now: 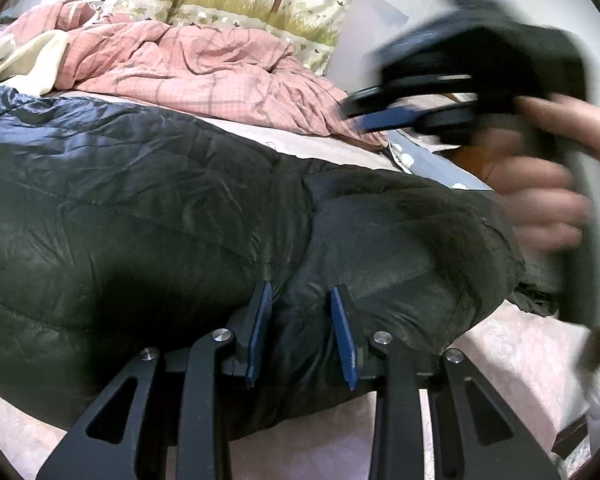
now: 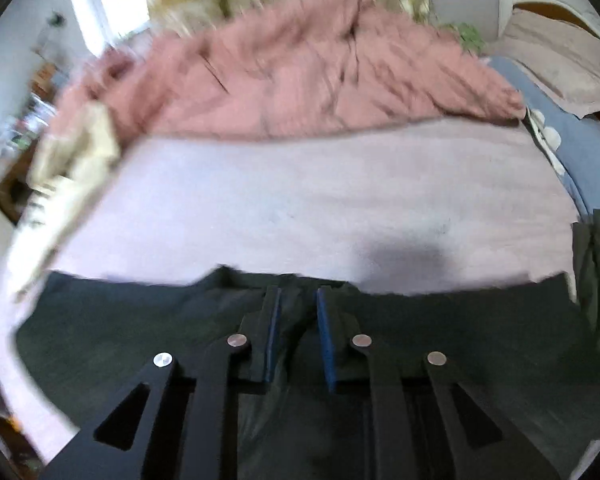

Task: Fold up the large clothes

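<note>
In the right gripper (image 2: 298, 300), jacket (image 2: 140, 320) fabric (contact blurred).

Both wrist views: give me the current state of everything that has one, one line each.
Black padded jacket: lying rumpled on the bed, not yet neatly folded.
Left gripper: shut on a fold of the jacket.
Right gripper: jacket fabric between its pads; blurred, grip unclear.
Pink quilt: crumpled in a heap behind the jacket.
Bed sheet: spread flat.
</note>
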Motion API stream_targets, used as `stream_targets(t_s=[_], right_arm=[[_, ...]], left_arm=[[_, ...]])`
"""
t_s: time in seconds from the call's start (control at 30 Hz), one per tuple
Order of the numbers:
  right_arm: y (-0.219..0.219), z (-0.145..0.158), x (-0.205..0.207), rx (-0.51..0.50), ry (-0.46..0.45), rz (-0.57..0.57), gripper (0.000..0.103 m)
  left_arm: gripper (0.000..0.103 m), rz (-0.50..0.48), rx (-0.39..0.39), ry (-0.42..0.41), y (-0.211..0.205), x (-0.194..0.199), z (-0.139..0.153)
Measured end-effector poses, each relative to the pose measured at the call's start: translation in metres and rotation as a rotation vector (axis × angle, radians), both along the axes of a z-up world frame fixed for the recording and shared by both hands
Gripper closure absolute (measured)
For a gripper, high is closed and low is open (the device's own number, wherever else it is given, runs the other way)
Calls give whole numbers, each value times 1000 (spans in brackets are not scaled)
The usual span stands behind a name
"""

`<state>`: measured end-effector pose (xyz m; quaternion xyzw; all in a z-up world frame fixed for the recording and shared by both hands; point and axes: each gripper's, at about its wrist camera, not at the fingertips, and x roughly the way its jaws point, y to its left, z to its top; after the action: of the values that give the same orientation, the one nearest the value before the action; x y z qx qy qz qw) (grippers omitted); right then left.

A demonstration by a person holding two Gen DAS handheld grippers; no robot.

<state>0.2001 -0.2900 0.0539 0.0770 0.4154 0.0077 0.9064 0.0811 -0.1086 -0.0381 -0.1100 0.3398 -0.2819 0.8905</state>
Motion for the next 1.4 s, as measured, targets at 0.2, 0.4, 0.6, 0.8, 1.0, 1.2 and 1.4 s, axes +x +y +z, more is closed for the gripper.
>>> stream_targets(t_s=[0.2, 0.4, 0.6, 0.8, 1.0, 1.2, 1.4], right_arm=[[-6, 27, -111, 8, -181, -33, 71], [-17, 9, -176, -75, -314, -115, 71], [-40, -10, -174, 43, -284, -154, 71], [-43, -16, -174, 3, -277, -164, 71], [-55, -18, -174, 48, -268, -167, 71], [-60, -20, -175, 62, -252, -183, 71], [-61, -26, -175, 69, -231, -148, 71]], left_arm=[[66, -56, -81, 35, 8, 7, 16], [67, -42, -75, -35, 34, -19, 73], [67, -10, -26, -18, 3, -39, 52], [73, 49, -35, 15, -27, -11, 27], [73, 156, -20, -15, -19, -4, 26], [72, 206, -35, -45, -8, -28, 21], [70, 174, 133, -68, -1, -75, 22]])
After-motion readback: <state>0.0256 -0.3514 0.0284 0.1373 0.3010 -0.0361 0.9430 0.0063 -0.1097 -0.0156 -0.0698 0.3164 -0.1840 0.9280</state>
